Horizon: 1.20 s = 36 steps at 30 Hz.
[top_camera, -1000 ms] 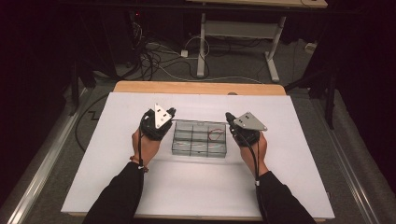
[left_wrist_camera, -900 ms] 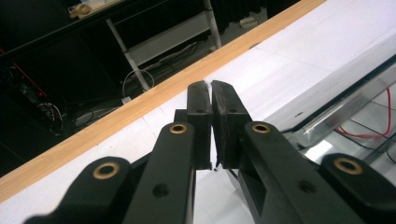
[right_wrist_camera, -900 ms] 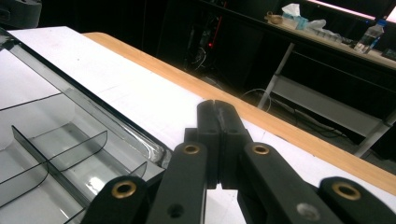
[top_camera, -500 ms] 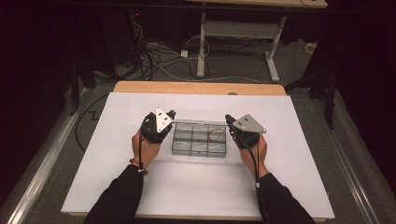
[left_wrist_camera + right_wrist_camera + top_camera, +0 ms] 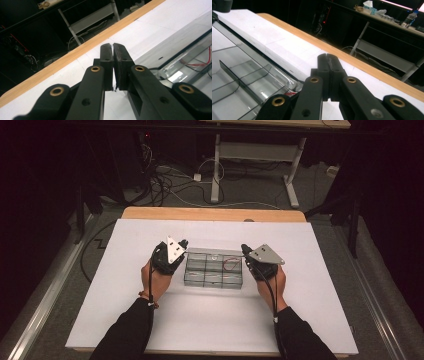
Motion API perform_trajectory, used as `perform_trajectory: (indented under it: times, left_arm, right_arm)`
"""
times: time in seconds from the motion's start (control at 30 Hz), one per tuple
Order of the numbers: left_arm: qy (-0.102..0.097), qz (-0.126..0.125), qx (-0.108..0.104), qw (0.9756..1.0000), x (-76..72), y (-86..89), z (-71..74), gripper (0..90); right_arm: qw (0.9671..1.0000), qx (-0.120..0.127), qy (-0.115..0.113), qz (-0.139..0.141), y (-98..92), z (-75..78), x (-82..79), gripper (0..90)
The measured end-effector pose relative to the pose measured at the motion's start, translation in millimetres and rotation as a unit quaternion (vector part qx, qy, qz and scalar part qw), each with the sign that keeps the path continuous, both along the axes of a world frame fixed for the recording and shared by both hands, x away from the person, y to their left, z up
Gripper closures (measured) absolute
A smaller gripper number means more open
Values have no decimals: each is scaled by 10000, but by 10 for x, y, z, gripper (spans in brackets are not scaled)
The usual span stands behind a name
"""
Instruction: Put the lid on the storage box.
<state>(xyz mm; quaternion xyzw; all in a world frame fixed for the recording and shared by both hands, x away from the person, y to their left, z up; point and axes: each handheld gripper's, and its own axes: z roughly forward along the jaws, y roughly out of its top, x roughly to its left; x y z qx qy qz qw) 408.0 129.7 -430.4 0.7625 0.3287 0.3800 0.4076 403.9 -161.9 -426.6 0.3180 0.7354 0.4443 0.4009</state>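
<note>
Bright white tabletop, dark surroundings, soft focus.

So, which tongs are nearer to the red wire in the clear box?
Right. The right tongs sit at the box's right end, beside the compartment with the red wire. The left tongs sit at the opposite end, farther off.

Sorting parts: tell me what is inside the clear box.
The clear box is split into compartments. A thin red wire lies in a back compartment near the right gripper. The other compartments look empty, though glare hides small items.
</note>
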Motion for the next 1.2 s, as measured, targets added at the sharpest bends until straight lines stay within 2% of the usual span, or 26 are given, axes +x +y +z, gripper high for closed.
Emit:
perform_trajectory:
  times: [0.03, 0.1, 0.33, 0.4, 0.47, 0.8, 1.0, 1.03, 1.07, 1.2]
  left_arm:
    - [-45, -14, 11, 10000, 4, 3, -5, 839]
    - [18, -8, -16, 10000, -6, 2, -16, 839]
    - [-19, -25, 15, 10000, -18, 6, -41, 839]
    - [44, -17, -18, 10000, -24, 4, -53, 840]
    - [-12, -25, -4, 10000, -22, 6, -57, 839]
    - [-42, 19, -32, 10000, -52, 1, -120, 841]
    - [-80, 29, 4, 10000, -72, 0, -138, 841]
    - [-34, 41, -19, 10000, -81, -2, -144, 841]
    - [-93, 23, 15, 10000, -78, 2, -145, 840]
    - [-101, 16, 0, 9999, -86, 9, -158, 840]
  right_arm:
    - [10000, -37, -15, -15, 5, -5, -7, 900]
    - [10000, -36, -6, -27, 6, -16, -10, 900]
    - [10000, -20, 44, -24, 4, -40, -18, 900]
    - [10000, -34, 53, -23, 2, -50, -19, 900]
    - [10000, -13, 73, -17, 0, -55, -18, 900]
    - [9999, -88, 108, 0, -2, -86, -34, 900]
    - [9999, -40, 126, 22, -10, -102, -39, 900]
    - [9999, -38, 122, 33, -13, -106, -40, 900]
    - [9999, -28, 127, 34, -14, -109, -41, 900]
    - [9999, -38, 121, 31, -13, -116, -47, 900]
